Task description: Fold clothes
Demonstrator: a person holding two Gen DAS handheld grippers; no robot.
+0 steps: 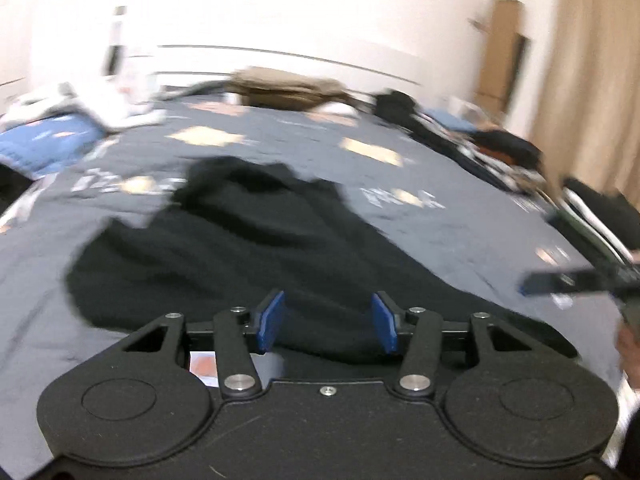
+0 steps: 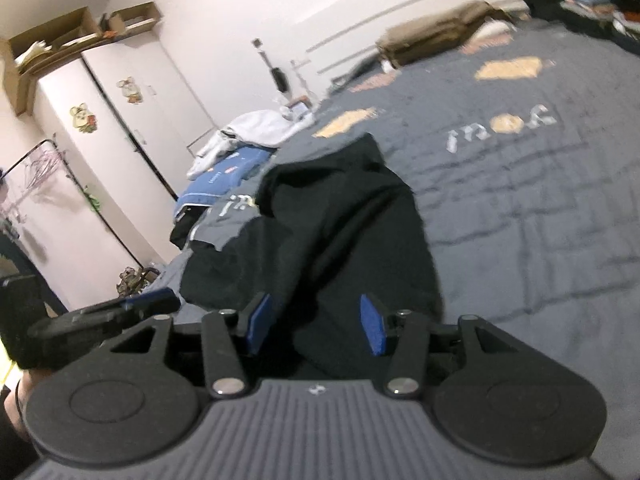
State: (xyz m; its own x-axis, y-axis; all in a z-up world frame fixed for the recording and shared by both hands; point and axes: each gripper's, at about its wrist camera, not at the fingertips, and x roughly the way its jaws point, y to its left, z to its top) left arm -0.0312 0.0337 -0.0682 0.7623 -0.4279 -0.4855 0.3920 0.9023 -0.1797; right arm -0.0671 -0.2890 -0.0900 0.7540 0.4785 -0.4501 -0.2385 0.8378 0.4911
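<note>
1. Blurred throughout in the left wrist view; lettering on the grey quilt point(image 1: 460, 216) unreadable, heaps along the far edge at 11 to 2 o'clock only roughly made out.
2. Cut off by the gripper body in both views: the near end of the black garment point(image 1: 248, 256); its full outline therefore not determined.
3. Counted: one black garment, two grippers, two blue pads on each; one tan bag or cushion point(image 2: 436, 38) at the far edge of the bed, one blue folded item point(image 2: 224, 180) at 10 o'clock in the right wrist view, two wardrobe doors point(image 2: 120, 128) with one sticker each.
4. Lay crumpled on the quilt in mid-bed; long axis ran from the near edge at 6 o'clock away toward 12 o'clock, narrower far end at about 11 o'clock in the right wrist view point(image 2: 340, 232).
5. Left gripper point(image 1: 327, 322): pads stood apart above the cloth, nothing pinched between them.
6. Right gripper point(image 2: 316, 326): pads likewise apart, black cloth visible in the gap but not pressed by either pad.
7. Seen partly at 3 o'clock in the left wrist view: the right gripper, smeared; at 9 o'clock in the right wrist view: the left gripper point(image 2: 132, 304).
</note>
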